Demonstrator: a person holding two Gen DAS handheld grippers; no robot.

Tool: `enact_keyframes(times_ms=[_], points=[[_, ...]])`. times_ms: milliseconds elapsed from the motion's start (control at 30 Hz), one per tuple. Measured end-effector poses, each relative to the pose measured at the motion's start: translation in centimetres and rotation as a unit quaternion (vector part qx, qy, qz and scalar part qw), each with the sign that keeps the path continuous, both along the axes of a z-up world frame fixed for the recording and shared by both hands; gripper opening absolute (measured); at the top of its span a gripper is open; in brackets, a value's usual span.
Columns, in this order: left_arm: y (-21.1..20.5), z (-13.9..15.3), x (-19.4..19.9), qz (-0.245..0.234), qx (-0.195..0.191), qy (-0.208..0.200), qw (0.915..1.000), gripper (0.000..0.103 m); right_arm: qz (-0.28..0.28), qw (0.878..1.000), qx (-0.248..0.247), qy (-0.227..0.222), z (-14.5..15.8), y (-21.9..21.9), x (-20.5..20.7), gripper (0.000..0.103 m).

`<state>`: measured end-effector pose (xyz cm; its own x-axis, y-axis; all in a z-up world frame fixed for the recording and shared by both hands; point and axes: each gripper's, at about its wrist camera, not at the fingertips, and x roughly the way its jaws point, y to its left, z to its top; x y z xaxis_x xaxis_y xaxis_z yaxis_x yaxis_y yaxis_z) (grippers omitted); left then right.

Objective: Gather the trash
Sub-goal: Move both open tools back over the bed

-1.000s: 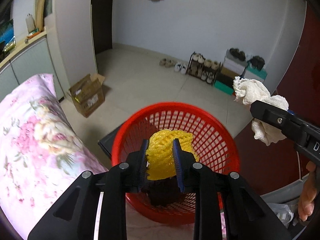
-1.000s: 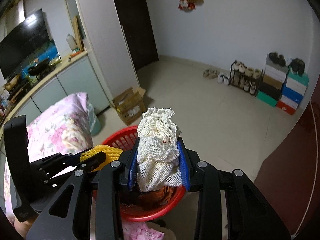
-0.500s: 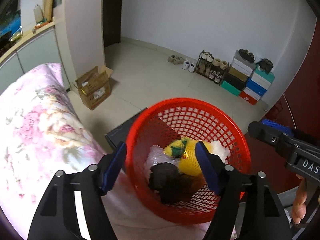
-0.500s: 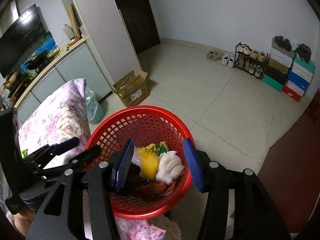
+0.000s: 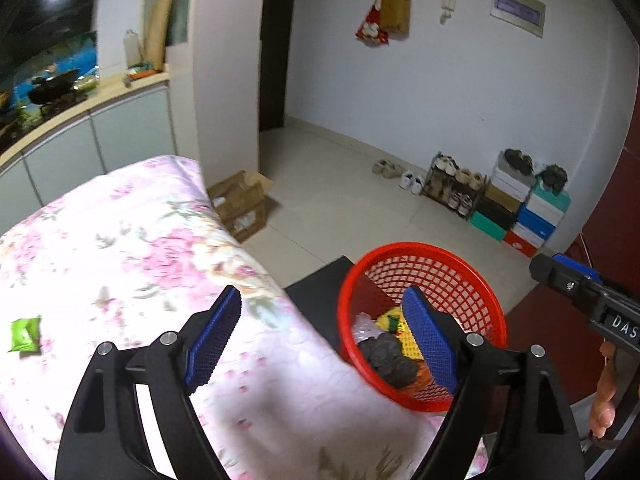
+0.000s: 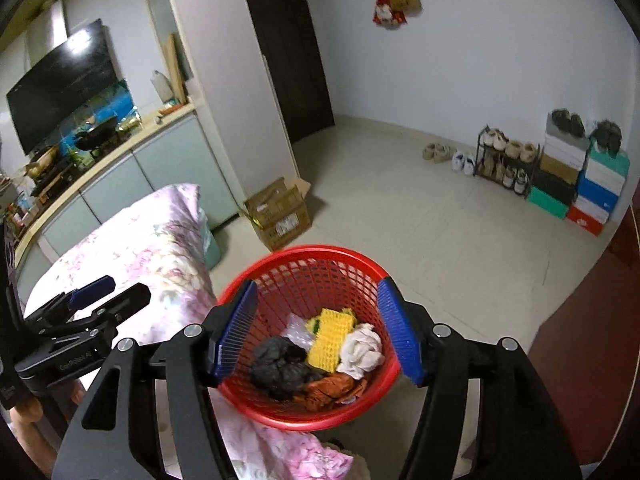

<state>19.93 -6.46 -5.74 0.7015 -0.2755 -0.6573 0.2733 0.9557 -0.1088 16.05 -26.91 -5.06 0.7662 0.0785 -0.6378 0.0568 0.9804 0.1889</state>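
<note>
Trash sits gathered in the red mesh basket (image 6: 362, 268), which rests at the edge of the bed with the pink floral cover (image 5: 120, 248). Inside it lie a yellow foam net (image 6: 330, 334), a crumpled white mesh cloth (image 6: 362, 350), a dark grey wad (image 6: 280, 364), an orange-brown scrap (image 6: 334, 388) and what looks like a bit of clear plastic wrap (image 6: 298, 334), though that piece is hard to make out.

The right tongs (image 6: 318, 328) hang over the basket with their blue pads wide apart and nothing between them. The left tongs (image 5: 320, 338) are likewise spread wide and empty, one pad over the bed cover, the other in front of the basket's near side.

A small green packet (image 5: 25, 334) lies on the bed cover, well apart from the basket, at the far left of the left wrist view.

On the floor beyond the bed stands an open cardboard box (image 6: 280, 216). Against the far wall are a shoe rack (image 6: 504, 160) and stacked shoe boxes (image 6: 584, 184). A dark flat surface (image 5: 320, 284) shows between bed and basket.
</note>
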Motion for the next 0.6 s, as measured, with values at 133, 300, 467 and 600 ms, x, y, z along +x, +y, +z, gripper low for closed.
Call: enact_keyframes(times_ms=[133, 300, 467, 600], points=[[1.8, 1.0, -1.3, 0.018, -0.005, -0.012, 0.9998, 0.081, 0.013, 1.0, 0.002, -0.016, 1.0, 1.5, -0.4, 0.07], [5.2, 2.0, -2.8, 0.054, -0.023, -0.015, 0.9981, 0.081, 0.04, 0.999, 0.0, -0.026, 1.9, 4.0, -1.0, 0.07], [8.1, 3.1, -4.7, 0.094, -0.016, -0.031, 0.995, 0.081, 0.07, 0.997, -0.002, -0.034, 2.7, 6.5, -1.5, 0.07], [11.2, 3.4, -6.4, 0.132, -0.012, -0.034, 0.9906, 0.081, 0.092, 0.995, 0.002, -0.039, 3.2, 8.5, -1.8, 0.071]])
